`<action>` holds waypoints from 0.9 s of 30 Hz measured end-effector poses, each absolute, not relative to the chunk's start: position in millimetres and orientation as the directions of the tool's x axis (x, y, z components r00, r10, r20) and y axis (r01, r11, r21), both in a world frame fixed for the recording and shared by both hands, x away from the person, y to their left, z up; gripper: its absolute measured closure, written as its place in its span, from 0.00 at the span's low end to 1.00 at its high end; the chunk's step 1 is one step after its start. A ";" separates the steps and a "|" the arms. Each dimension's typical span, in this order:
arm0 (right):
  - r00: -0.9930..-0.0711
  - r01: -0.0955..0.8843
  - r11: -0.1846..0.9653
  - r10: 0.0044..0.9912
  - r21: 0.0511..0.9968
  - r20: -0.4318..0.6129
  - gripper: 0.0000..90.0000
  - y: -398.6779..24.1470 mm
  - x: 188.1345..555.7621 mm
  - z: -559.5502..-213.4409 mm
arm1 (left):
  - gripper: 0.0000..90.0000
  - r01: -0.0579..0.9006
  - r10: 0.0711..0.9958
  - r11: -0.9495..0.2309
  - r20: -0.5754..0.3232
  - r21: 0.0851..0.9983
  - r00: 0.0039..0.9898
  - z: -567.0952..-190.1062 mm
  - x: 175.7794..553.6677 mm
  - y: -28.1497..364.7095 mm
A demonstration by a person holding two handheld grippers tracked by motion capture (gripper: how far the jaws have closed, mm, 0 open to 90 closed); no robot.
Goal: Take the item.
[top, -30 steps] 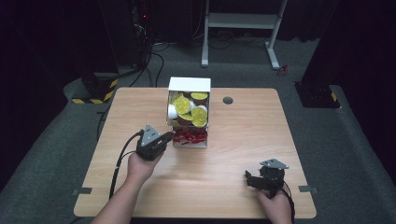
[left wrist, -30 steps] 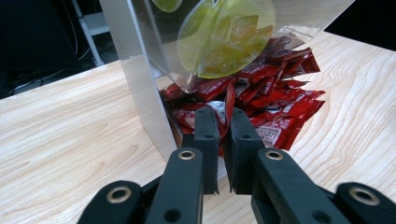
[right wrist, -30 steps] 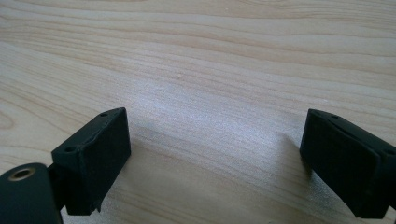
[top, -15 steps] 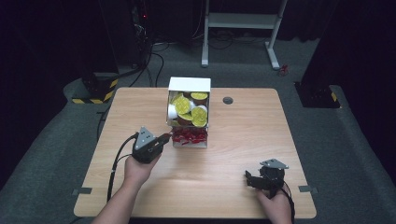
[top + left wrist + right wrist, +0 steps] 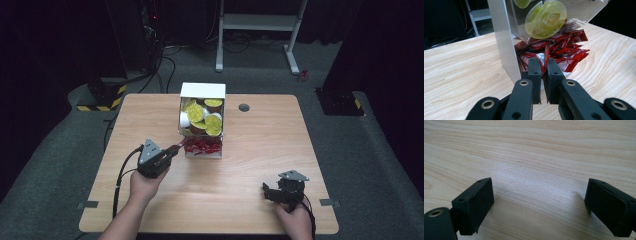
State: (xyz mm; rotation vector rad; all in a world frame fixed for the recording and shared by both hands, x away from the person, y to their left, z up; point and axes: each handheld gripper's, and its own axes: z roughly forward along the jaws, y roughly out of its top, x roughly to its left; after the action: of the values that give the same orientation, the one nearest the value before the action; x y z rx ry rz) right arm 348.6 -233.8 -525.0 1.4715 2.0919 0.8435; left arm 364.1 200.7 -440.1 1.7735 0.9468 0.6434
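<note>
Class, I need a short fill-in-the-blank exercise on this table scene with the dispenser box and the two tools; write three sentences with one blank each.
1. The left tool is shut on a ____ sachet.
2. The round lids in the dispenser box are ____ in colour.
3. The right tool hangs over bare wood with its jaws ____.

Missing words: red; yellow-green; open

Wood tabletop (image 5: pixel 240 175): clear dispenser box (image 5: pixel 202 120) near the far edge, red packets (image 5: pixel 201 145) spilling at its base.
</note>
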 end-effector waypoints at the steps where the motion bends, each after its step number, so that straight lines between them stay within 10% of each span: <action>1: -0.333 0.671 0.246 0.943 0.699 -0.011 0.09 -233.8 348.6 -525.0 | 0.94 0.310 0.833 -0.208 0.002 0.928 0.553 -440.1 363.7 201.0; 27: -0.333 0.671 0.246 0.943 0.699 -0.011 0.09 -233.8 348.6 -525.0 | 0.94 0.311 0.847 -0.167 -0.025 0.936 0.530 -436.9 353.0 214.4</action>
State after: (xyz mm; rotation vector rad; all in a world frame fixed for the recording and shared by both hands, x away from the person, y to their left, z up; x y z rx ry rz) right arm 348.6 -233.8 -525.0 1.4718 2.0919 0.8437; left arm 353.0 214.4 -436.9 1.7290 0.9771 0.6446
